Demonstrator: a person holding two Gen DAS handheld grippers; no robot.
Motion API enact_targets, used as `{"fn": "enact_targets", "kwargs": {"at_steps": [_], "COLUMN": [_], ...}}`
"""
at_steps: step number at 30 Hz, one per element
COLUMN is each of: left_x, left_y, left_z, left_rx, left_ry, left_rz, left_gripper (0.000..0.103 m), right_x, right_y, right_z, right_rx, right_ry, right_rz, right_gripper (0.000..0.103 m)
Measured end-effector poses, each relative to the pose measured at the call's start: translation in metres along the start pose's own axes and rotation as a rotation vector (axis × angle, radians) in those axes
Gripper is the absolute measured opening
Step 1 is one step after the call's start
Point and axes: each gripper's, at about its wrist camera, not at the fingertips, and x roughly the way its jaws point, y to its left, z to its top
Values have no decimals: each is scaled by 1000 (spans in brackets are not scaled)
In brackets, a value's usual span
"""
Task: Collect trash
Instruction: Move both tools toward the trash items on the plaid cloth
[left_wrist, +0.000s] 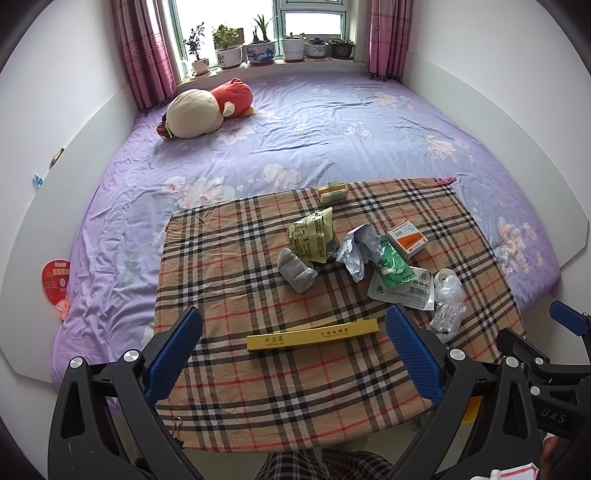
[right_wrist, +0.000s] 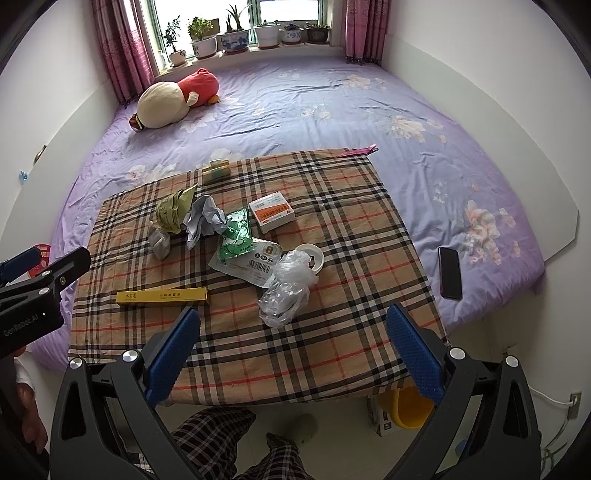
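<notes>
Left wrist view: left gripper (left_wrist: 293, 341) jaws wide apart, nothing between the pads. Long yellow box (left_wrist: 313, 334) lies crosswise just ahead of the jaws, between the two blue fingers, on the plaid-covered worktop (left_wrist: 229, 258). Further ahead: grey crumpled wad (left_wrist: 297, 270), green snack bag (left_wrist: 312, 234), crumpled white paper (left_wrist: 357, 251), green-and-white wrapper (left_wrist: 397, 277), orange-and-white box (left_wrist: 406, 240). Clear plastic bag (left_wrist: 447, 301) sits ahead and right of the right finger.

Right wrist view: right gripper (right_wrist: 293, 338) jaws also wide, empty. Clear plastic bag (right_wrist: 288, 291) lies just ahead of the jaws, roughly centred, partly over a white tape roll (right_wrist: 312, 258). Yellow box (right_wrist: 161, 294) is ahead and left of the left finger. Black phone (right_wrist: 450, 272) lies on the purple bed (right_wrist: 369, 110), right of the jaws.
</notes>
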Motion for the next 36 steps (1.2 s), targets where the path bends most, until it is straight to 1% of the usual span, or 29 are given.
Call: {"fn": "enact_targets", "kwargs": {"at_steps": [4, 11, 14, 18, 24, 36], "left_x": [-1, 2, 2, 2, 1, 3], "left_y": [0, -2, -2, -3, -7, -6], "left_z": [0, 0, 0, -1, -4, -3], "left_rx": [4, 7, 7, -5, 15, 16], "left_ry": [-15, -5, -13, -29, -49, -46], "left_rz": [5, 1, 4, -14, -1, -1], "left_gripper": [99, 99, 99, 99, 99, 99], "right_x": [-2, -3, -4, -5, -2, 3], "right_y": [0, 1, 0, 0, 0, -6], "right_z": [0, 0, -1, -2, -5, -4], "right_rx": [1, -3, -1, -4, -11, 1], "right_ry": [-11, -12, -24, -38, -40, -35], "right_rz": [6, 10, 12, 13, 14, 18], "right_gripper": [100, 100, 100, 100, 100, 100]}}
